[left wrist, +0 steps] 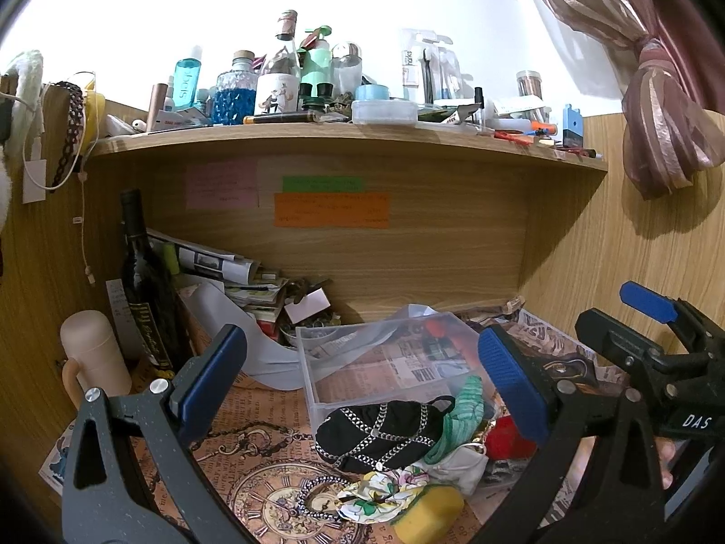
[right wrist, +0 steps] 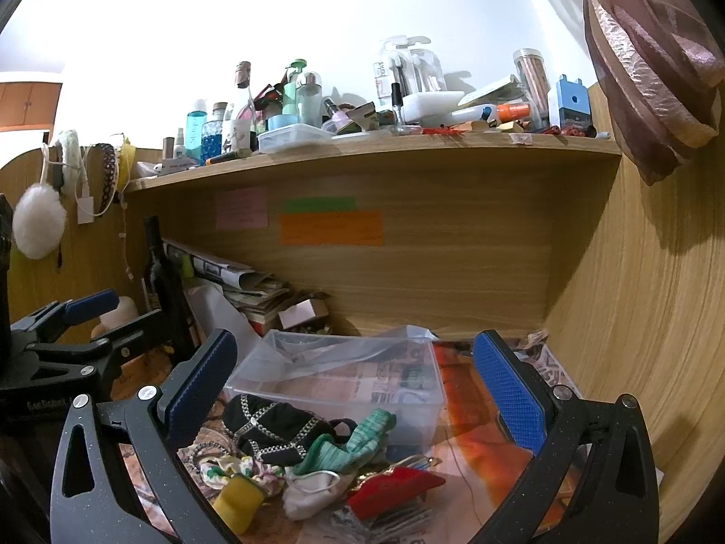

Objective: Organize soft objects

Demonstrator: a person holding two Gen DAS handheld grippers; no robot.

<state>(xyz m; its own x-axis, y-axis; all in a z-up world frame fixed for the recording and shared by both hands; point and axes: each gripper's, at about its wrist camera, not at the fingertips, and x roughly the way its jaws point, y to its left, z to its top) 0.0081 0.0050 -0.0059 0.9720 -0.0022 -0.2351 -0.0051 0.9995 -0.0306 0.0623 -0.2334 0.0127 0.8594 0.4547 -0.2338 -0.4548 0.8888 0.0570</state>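
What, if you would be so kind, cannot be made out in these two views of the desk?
- Sticky notes: the writing is too small and blurred in both views.
- Yellow sponge: the left wrist view's bottom edge cuts it off.
- Red pouch: half hidden behind the left tool's finger; the right wrist view shows it whole.
- Clear bin: its base is screened by the black chain pouch and green cloth.

Both views above shared bin (left wrist: 362,362)
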